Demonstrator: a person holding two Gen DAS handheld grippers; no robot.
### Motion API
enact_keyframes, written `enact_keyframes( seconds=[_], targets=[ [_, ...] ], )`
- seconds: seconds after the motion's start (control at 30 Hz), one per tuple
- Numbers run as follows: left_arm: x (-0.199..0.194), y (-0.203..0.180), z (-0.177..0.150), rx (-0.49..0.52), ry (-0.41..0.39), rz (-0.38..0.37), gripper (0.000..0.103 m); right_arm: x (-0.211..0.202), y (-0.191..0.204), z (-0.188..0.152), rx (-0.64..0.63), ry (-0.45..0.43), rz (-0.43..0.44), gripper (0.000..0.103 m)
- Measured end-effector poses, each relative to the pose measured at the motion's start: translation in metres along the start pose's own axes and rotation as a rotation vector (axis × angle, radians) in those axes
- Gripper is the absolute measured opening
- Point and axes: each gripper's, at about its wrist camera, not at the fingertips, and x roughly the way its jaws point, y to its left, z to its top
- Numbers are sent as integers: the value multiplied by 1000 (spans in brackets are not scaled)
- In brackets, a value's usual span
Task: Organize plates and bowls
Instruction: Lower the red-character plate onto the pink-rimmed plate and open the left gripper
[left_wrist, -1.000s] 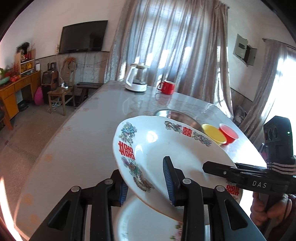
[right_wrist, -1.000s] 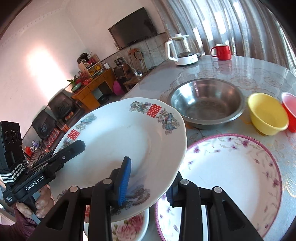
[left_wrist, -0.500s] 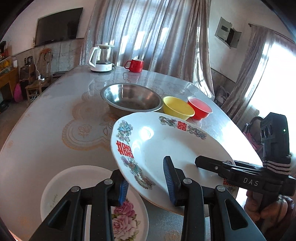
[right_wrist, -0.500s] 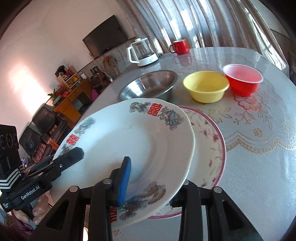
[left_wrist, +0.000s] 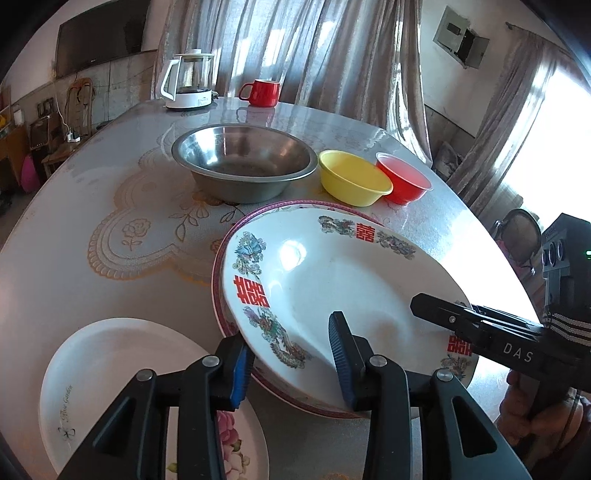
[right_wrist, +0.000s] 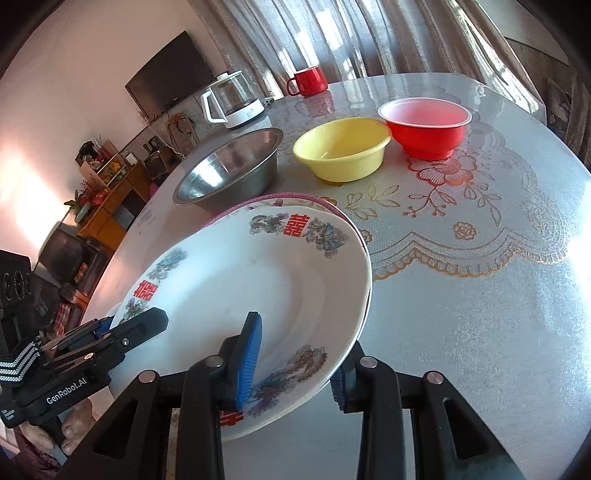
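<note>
White porcelain plate with red characters (left_wrist: 332, 280): tilted on purple-rimmed plate (left_wrist: 236, 229), near rim clamped by left gripper (left_wrist: 288, 358), jaws just easing wider, and right gripper (right_wrist: 295, 365). Lower level, centre, release together.

Both grippers same build: black plastic linkage arms, silver pivot screws, ribbed blue pads on the fingertips. Left gripper (left_wrist: 291, 363): seen from the right wrist it carries white "GenRobot.AI" lettering, a black-and-white striped band behind that, and a black block with round lenses. Right gripper (right_wrist: 295, 363): seen from the left wrist, marked "DAS", same striped band, lens block with a green LED above the band.
</note>
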Motion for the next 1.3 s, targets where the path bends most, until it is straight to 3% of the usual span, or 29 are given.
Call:
enact_keyframes(
  seconds=[0.63,0.87,1.3],
  targets=[
    [-10,14,-5,-37,-15,16,41,-19,-8,-16,-33,-10,-94,34],
    [-8,14,-6,-48,-8,13,43,-17,-1,-19,-95,-35,-154,27],
    [-7,15,-2,-72,-14,1,46,-8,4,-12,-134,-55,-227,28]
  ],
)
